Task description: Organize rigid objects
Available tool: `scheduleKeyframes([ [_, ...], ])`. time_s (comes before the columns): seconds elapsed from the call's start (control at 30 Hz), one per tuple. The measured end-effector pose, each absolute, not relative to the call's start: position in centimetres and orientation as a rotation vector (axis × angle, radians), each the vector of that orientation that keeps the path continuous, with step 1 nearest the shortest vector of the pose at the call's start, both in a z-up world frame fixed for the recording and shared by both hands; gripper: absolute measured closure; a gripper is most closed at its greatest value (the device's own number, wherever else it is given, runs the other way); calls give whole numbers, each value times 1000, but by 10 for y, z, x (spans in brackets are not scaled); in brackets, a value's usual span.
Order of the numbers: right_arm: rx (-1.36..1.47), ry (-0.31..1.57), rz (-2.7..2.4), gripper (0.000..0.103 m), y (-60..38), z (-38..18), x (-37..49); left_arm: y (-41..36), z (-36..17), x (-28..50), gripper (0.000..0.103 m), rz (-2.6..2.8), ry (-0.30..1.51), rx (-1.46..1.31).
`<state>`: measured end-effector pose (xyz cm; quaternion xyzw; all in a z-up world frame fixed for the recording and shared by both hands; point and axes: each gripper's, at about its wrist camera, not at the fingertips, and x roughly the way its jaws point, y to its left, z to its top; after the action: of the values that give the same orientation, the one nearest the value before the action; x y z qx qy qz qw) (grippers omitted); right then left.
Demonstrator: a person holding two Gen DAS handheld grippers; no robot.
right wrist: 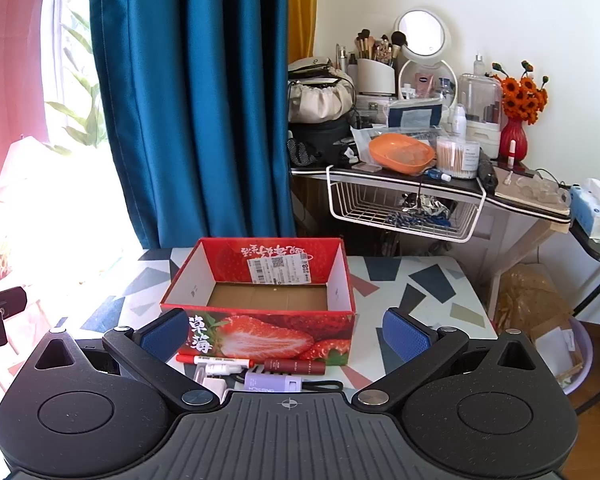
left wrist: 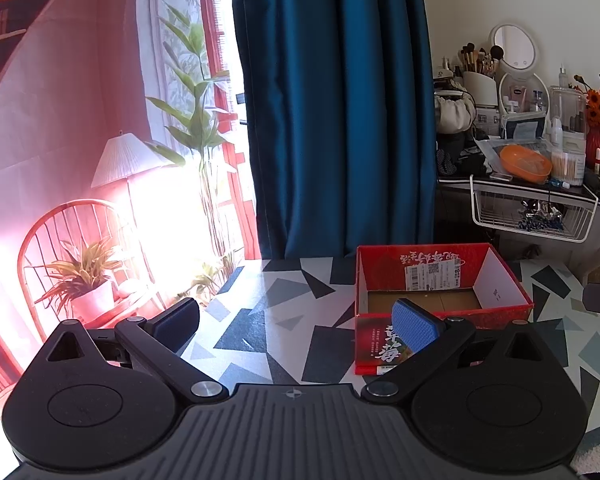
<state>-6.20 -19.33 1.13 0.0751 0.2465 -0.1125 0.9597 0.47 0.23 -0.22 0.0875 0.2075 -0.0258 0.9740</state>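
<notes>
An open red strawberry-print cardboard box (right wrist: 260, 332) stands on the patterned table, its brown floor bare. In front of it lie a red-and-white marker (right wrist: 216, 360), a dark red tube (right wrist: 296, 367), a lilac device (right wrist: 274, 382) with a black loop, and small white items (right wrist: 212, 382). My right gripper (right wrist: 286, 338) hovers just above these, open, nothing between its blue pads. In the left wrist view the same box (left wrist: 440, 308) sits to the right; my left gripper (left wrist: 298, 324) is open over bare table, its right pad in front of the box's near wall.
A blue curtain (right wrist: 188, 100) hangs behind the table (right wrist: 424, 284). A cluttered vanity shelf (right wrist: 420, 176) with a white wire basket (right wrist: 404, 210) stands back right. A printed backdrop (left wrist: 80, 160) fills the left. The other gripper's black edge (right wrist: 0, 308) shows at far left.
</notes>
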Motion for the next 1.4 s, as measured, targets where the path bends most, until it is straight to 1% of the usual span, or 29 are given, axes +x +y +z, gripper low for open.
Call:
scheduleKeyframes([
  [0.6,147,500,-227,0,-193,13,-63,6,-2,8,0,-49,428,163],
  [0.97,131,482,-238,0,-196,16,-58,4,-12,22,0,-67,480,147],
  [1.17,120,471,-240,0,-211,12,-44,5,-24,44,0,-50,521,139],
  [1.3,175,503,-222,0,-231,2,-27,5,-33,63,0,-40,538,143],
  [1.4,139,514,-243,0,-239,-10,-13,9,-41,84,0,-45,554,107],
])
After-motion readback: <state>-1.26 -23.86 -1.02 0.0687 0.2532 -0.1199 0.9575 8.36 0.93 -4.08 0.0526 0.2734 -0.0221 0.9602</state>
